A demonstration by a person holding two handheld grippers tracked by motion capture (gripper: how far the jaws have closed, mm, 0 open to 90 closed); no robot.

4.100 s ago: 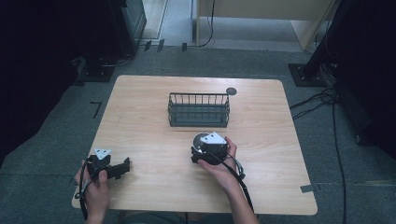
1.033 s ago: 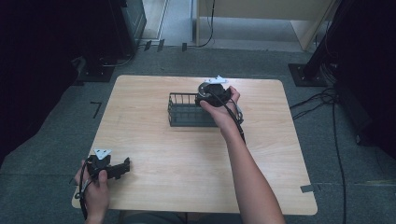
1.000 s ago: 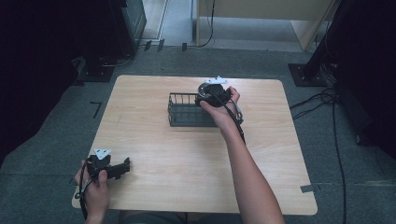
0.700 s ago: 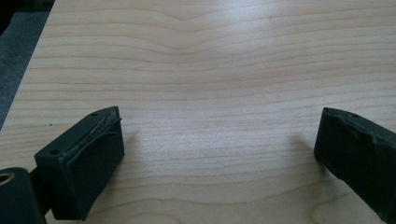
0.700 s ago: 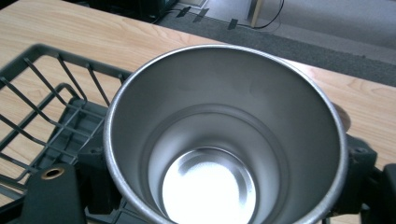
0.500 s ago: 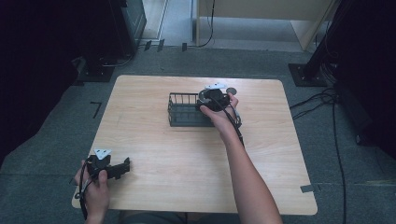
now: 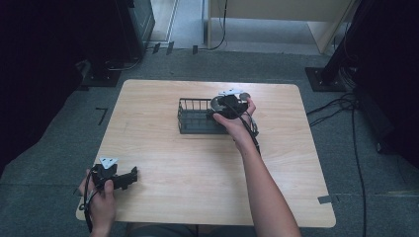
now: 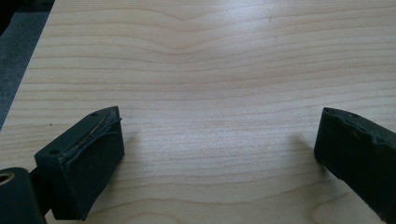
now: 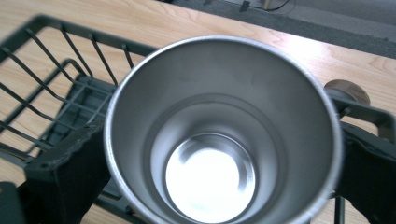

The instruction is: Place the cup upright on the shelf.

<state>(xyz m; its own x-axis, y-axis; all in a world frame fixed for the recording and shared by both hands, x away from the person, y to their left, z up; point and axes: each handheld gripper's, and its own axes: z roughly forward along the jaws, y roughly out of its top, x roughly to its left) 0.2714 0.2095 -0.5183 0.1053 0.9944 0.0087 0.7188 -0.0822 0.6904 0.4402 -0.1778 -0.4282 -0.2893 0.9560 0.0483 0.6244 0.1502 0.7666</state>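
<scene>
The right tongs [image 7: 223, 106] and hand [image 7: 236, 121] hide the basket's [image 7: 192, 121] right end.

A light wooden table [image 7: 163, 148] with rounded corners is standing on grey carpet [image 7: 59, 148], its pale grain lying in long bands across the top. Soft, even light is falling on the tabletop, and a faint sheen is showing on the wood in the left gripper view. A dark cabinet [image 7: 133, 24] is standing beyond the far left corner, with deep shadow filling the room to its left. A light wood panel [image 7: 276, 19] is rising at the far side, a black cable [image 7: 223, 24] hanging down beside it. Black cables [image 7: 356, 128] are trailing across the carpet on the right, near a dark stand base [image 7: 323, 79]. A short strip of grey tape [image 7: 326, 199] is lying at the table's near right edge.
</scene>
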